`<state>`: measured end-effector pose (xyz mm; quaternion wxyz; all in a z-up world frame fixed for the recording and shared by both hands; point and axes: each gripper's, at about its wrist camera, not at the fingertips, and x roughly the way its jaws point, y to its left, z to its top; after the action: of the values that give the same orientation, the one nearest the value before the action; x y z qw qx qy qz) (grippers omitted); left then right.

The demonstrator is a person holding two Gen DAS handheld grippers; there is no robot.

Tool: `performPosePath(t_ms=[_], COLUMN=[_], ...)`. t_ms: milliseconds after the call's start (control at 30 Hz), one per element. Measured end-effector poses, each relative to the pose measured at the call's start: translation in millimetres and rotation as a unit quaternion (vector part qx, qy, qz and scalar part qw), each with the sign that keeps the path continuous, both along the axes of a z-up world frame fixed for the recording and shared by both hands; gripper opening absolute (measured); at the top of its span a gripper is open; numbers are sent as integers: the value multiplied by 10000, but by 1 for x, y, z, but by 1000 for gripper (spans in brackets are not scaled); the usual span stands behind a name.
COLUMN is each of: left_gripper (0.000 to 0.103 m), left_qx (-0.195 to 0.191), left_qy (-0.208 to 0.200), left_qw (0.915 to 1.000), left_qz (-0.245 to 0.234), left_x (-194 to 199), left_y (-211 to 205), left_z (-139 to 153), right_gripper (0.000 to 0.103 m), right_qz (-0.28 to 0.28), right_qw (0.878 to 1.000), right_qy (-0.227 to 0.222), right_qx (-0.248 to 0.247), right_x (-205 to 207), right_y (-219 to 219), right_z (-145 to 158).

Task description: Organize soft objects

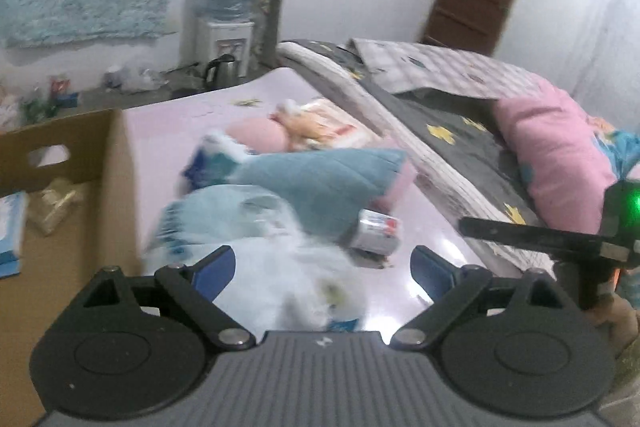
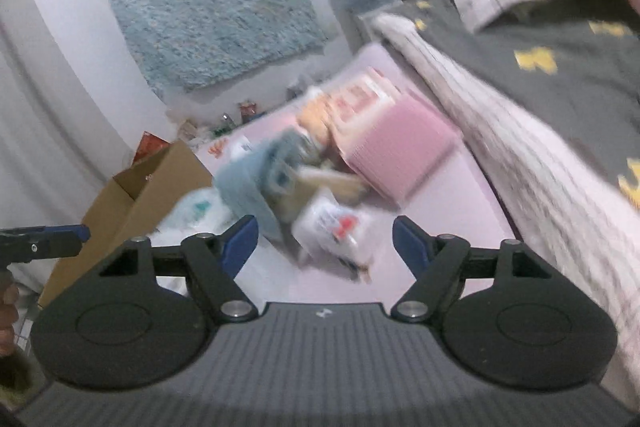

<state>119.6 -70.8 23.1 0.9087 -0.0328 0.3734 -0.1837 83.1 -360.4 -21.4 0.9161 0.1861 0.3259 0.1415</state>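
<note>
A pile of soft things lies on a pink mat (image 1: 420, 239): a teal cushion (image 1: 320, 183), a white plastic packet (image 1: 280, 263), a small silver pack (image 1: 376, 231) and a pink-orange plush (image 1: 304, 127). My left gripper (image 1: 324, 267) is open just above the white packet, holding nothing. My right gripper (image 2: 326, 243) is open and empty above the small white pack (image 2: 336, 231). The teal cushion (image 2: 244, 183) and a pink folded cloth (image 2: 400, 151) lie beyond it. Both views are blurred.
A cardboard box (image 1: 72, 203) stands left of the mat with a few items inside; it also shows in the right wrist view (image 2: 136, 203). A bed with a grey star blanket (image 1: 452, 131) and pink pillow (image 1: 556, 155) borders the right. A water dispenser (image 1: 228, 11) stands at the wall.
</note>
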Motion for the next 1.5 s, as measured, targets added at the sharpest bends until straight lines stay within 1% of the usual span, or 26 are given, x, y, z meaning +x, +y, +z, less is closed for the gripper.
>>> performPosePath(t_ms=[33, 67, 100, 133, 200, 233, 267, 300, 333, 367, 467, 567, 633, 700, 767, 800, 833, 867, 900, 967, 1067, 1200, 1233, 1367, 1500], left_gripper=[93, 90, 85, 83, 69, 66, 62, 61, 61, 61, 61, 59, 57, 57, 57, 57, 57, 58, 58, 58, 58, 58, 58, 58, 59], left_qx=[109, 241, 368, 471, 613, 639, 631, 602, 565, 529, 507, 477, 454, 428, 407, 405, 405, 400, 390, 369, 371, 321, 296, 254, 204], left_qy=[-54, -92, -144, -185, -172, -122, -56, 12, 73, 111, 155, 205, 221, 205, 176, 162, 143, 123, 108, 74, 33, 15, 8, 10, 0], left_qw=[9999, 9997, 9992, 9987, 9980, 9979, 9980, 9982, 9983, 9984, 9983, 9982, 9983, 9984, 9985, 9986, 9986, 9986, 9987, 9988, 9988, 9989, 9990, 9992, 9995], left_qz=[-10, -21, -38, -45, -34, -10, 26, 61, 101, 136, 229, 285, 307, 317, 314, 310, 314, 319, 319, 321, 316, 329, 335, 310, 260], left_x=[2, 4, 6, 7, 9, 12, 15, 17, 17, 18, 21, 22, 23, 22, 20, 20, 19, 18, 17, 14, 11, 8, 8, 5, 2], left_y=[-12, -24, -35, -43, -54, -57, -56, -56, -54, -51, -43, -36, -34, -32, -31, -31, -31, -31, -30, -30, -30, -30, -30, -28, -27], left_z=[-5, -11, -16, -21, -30, -34, -37, -40, -43, -44, -48, -51, -52, -52, -51, -51, -50, -50, -50, -49, -49, -48, -47, -48, -47], right_gripper=[66, 61, 59, 58, 59, 59, 66, 70, 77, 81, 82, 81, 78, 72, 57, 53, 39, 28, 27, 25, 25, 25, 27, 30, 30], right_qz=[30, 43, 61, 83, 142, 176, 202, 204, 249, 354, 507, 476, 475, 446, 421, 385, 366, 372, 366, 313, 259, 119, 68, -156, -648], right_qw=[10000, 9999, 9998, 9998, 9998, 9995, 9986, 9975, 9963, 9952, 9906, 9863, 9865, 9890, 9906, 9920, 9936, 9956, 9973, 9987, 9994, 9997, 9998, 9995, 9967], right_qy=[27, 61, 106, 121, 105, 73, 79, 110, 142, 179, 351, 467, 560, 561, 406, 337, 275, 255, 306, 301, 174, 108, 88, -63, -103], right_qx=[25, 77, 130, 154, -59, -256, -483, -664, -806, -900, -1220, -1511, -1463, -1294, -1236, -1158, -1037, -825, -561, -260, -178, -174, -174, -281, -477], right_x=[7, 14, 26, 34, 52, 62, 77, 84, 92, 99, 116, 129, 133, 133, 128, 125, 120, 118, 116, 108, 96, 86, 83, 64, 47], right_y=[8, 9, 13, 15, 29, 38, 51, 63, 72, 79, 98, 111, 112, 110, 109, 106, 101, 96, 88, 76, 66, 57, 54, 42, 18], right_z=[-5, -9, -12, -16, -16, -16, -14, -6, -8, -11, -18, -31, -39, -41, -39, -37, -35, -34, -36, -39, -40, -37, -36, -33, -31])
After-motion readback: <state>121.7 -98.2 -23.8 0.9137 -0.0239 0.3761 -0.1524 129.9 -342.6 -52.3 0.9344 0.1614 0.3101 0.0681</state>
